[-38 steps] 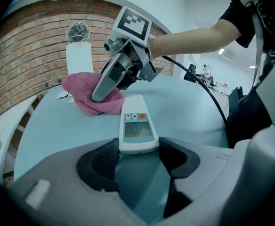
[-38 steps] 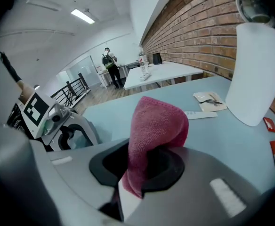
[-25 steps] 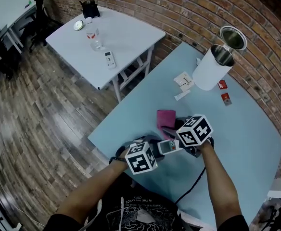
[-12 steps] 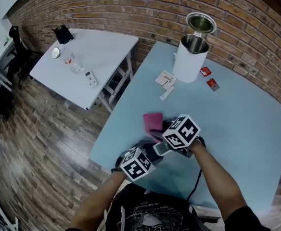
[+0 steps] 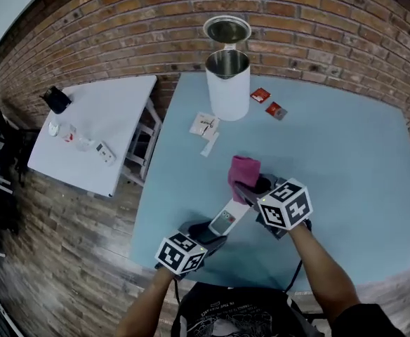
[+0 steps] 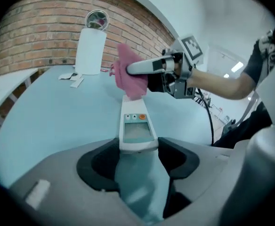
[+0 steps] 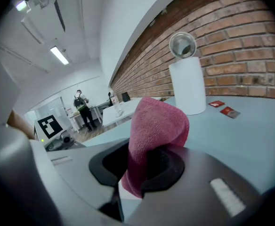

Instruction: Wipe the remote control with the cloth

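Blue counter [image 5: 345, 160], brick wall behind. My left tool [image 6: 138, 157] pinching near end of remote [image 6: 136, 126], long axis pointing straight away toward right tool [image 7: 144, 166]. That one's clamped on cloth [image 7: 156, 126], hanging at remote's far tip. Guessing the wipe runs lengthwise, back toward left tool.

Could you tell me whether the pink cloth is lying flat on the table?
No, the cloth is pinched between the jaws of the right gripper, held above the table.
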`<state>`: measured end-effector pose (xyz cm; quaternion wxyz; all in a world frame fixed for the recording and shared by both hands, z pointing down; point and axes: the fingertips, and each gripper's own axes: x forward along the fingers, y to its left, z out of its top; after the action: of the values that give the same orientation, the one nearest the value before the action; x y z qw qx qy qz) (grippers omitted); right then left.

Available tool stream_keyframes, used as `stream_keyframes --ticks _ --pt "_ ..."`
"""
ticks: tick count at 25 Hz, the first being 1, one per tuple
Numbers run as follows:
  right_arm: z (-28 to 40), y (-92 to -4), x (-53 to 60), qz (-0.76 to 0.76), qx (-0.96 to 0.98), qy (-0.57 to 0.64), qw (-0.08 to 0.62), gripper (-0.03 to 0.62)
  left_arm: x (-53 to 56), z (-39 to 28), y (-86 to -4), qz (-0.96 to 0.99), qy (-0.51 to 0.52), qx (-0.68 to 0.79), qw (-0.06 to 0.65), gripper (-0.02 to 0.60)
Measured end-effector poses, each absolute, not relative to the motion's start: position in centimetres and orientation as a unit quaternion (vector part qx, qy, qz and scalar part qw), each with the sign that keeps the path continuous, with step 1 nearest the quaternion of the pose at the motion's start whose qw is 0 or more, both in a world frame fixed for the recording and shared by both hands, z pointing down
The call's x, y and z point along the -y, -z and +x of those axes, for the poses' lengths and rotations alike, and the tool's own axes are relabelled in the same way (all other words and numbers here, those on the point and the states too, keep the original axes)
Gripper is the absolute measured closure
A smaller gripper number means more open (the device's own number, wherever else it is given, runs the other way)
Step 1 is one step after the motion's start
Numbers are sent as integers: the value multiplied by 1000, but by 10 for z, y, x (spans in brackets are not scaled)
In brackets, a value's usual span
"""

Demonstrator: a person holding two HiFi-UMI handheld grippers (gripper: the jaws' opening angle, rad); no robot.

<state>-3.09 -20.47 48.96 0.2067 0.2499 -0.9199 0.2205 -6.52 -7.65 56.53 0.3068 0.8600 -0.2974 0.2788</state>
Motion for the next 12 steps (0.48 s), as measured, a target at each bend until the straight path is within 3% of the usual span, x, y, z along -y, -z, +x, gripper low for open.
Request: stream_keyframes --ticks 8,12 --pt "42 -478 224 393 884 -229 105 525 60 -53 -544 791 -77 237 559 337" --pt "55 -482 228 432 873 -202 100 525 66 -57 -530 712 67 200 669 337"
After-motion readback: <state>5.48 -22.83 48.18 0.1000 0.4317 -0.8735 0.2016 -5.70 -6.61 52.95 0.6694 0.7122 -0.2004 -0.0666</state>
